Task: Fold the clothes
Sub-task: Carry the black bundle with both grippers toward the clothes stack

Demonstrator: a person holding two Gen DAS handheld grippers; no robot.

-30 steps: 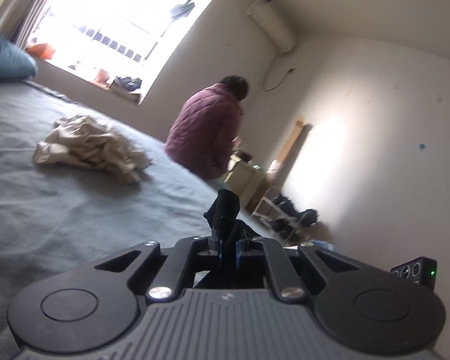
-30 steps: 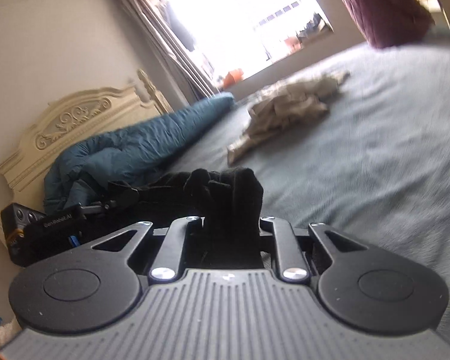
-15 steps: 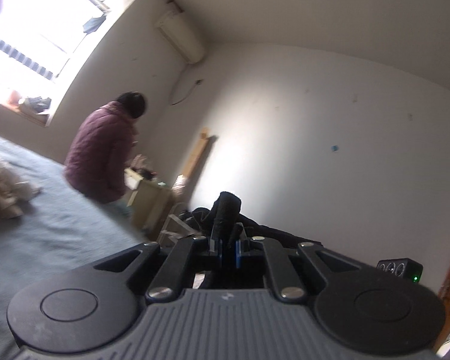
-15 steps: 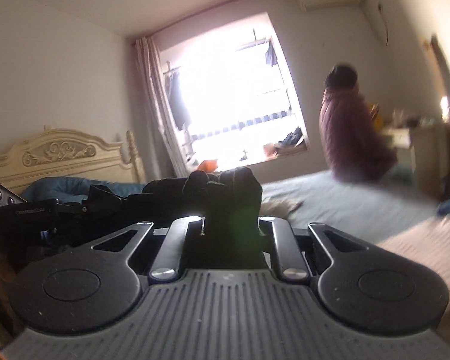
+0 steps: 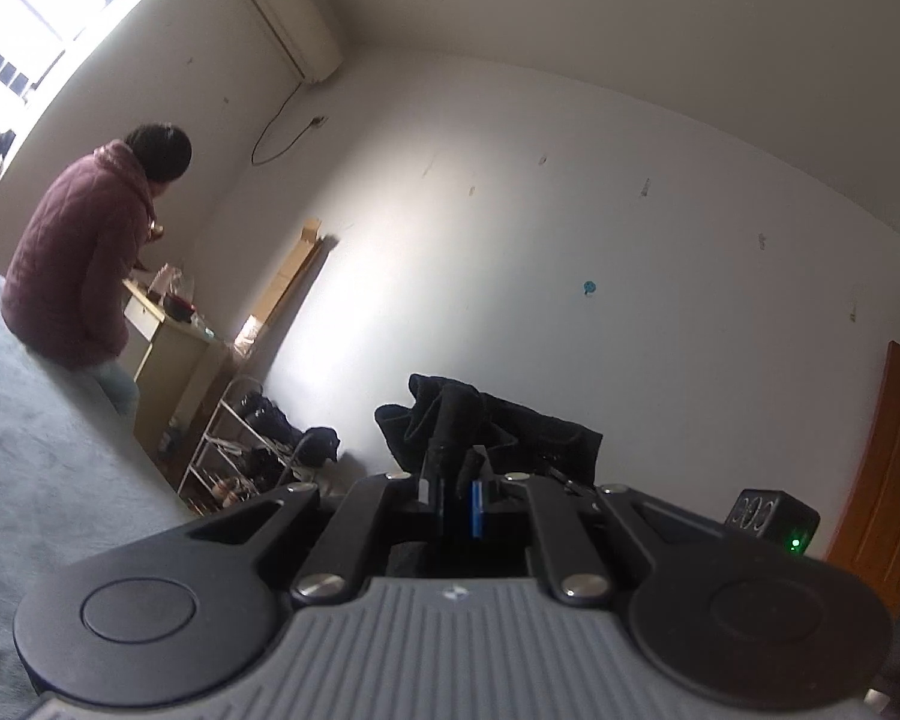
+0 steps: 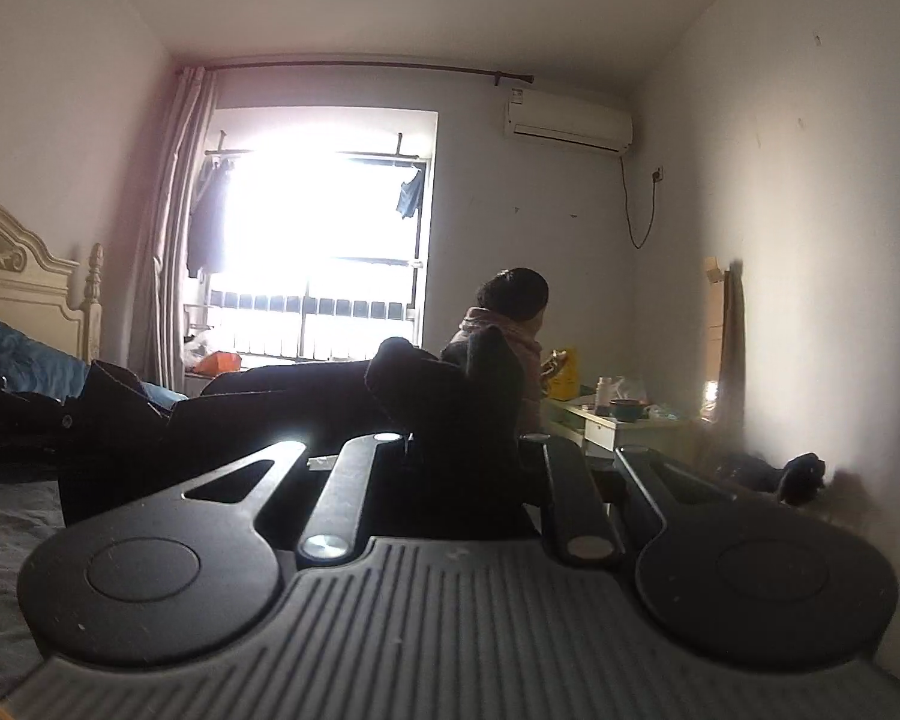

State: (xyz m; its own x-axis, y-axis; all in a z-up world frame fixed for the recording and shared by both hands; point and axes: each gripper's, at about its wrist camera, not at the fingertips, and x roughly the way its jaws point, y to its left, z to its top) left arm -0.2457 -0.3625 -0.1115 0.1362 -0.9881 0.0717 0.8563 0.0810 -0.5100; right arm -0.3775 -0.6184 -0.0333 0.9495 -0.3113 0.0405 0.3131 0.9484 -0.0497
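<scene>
A black garment (image 5: pixel 510 426) is lifted off the bed and stretched between both grippers. My left gripper (image 5: pixel 453 501) is shut on one bunched edge of it, the cloth sticking up past the blue-lined fingers. In the right wrist view the same black garment (image 6: pixel 282 402) runs off to the left, and my right gripper (image 6: pixel 462 450) is shut on a thick fold that hides the fingertips. The other gripper's camera box (image 5: pixel 771 519) shows at the right of the left wrist view.
A grey bed cover (image 5: pixel 42 450) lies below left. A person in a maroon jacket (image 5: pixel 78 264) stands by a cream desk (image 5: pixel 168 342) near the window. A shoe rack (image 5: pixel 240 450) stands against the wall. A cream headboard (image 6: pixel 12 276) and blue quilt (image 6: pixel 24 360) are left.
Both grippers have risen and tilted upward with the black garment; the bed and the beige clothing pile have dropped out of view, walls and ceiling now fill the frames.
</scene>
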